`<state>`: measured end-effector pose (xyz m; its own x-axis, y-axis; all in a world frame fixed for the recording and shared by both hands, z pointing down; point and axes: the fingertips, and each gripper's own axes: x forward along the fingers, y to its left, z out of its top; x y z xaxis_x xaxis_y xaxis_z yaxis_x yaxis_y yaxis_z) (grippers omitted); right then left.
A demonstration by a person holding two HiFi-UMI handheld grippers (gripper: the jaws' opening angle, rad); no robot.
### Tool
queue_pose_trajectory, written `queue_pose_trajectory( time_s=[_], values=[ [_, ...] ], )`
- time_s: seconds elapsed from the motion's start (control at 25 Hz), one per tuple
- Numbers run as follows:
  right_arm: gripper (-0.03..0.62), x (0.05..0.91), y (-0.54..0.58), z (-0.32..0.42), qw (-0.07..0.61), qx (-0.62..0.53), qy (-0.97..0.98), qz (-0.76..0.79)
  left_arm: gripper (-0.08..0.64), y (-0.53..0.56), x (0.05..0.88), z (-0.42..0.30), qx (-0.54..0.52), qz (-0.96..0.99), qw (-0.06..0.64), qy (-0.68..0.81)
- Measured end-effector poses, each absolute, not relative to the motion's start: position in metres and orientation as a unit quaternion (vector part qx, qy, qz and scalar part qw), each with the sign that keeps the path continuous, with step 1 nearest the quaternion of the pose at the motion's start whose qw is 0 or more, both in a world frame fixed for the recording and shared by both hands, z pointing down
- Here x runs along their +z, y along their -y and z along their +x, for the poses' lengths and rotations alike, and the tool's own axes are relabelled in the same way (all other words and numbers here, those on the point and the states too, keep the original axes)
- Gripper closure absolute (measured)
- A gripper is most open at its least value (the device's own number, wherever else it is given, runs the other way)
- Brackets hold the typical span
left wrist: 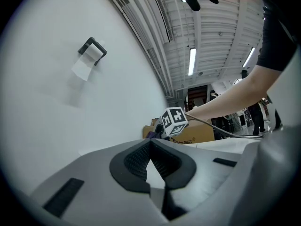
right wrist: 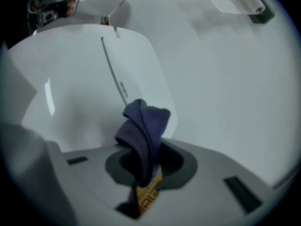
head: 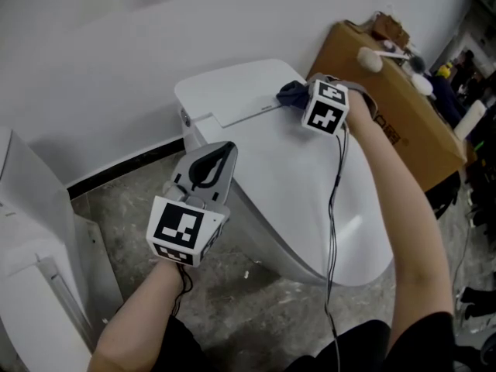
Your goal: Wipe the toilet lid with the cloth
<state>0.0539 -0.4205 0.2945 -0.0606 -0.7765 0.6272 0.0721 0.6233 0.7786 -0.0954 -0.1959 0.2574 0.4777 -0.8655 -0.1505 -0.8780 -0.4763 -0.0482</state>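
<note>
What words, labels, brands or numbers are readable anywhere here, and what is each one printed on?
Nothing here reads clearly.
Cardboard box: dark print on its side, too blurred to read.
Gold tag on the cloth: a pattern or letters, too blurred to tell.
Marker cubes: black-and-white squares only, no words or numbers.

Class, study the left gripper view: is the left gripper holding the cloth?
No: the left gripper is shut with its tips meeting on nothing, while the dark blue cloth is clamped in the right gripper.
</note>
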Motion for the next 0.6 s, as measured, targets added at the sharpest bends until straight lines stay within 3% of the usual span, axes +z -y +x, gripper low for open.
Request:
queue_pose_trajectory(
  time_s=[0.6],
  values=[
    [0.526,0.339,0.427,0.059,0.667,-0.294,0.646,0.229,0.549,0.2,0.264,-0.101,0.045,-0.858,0.05,-0.51]
  ],
)
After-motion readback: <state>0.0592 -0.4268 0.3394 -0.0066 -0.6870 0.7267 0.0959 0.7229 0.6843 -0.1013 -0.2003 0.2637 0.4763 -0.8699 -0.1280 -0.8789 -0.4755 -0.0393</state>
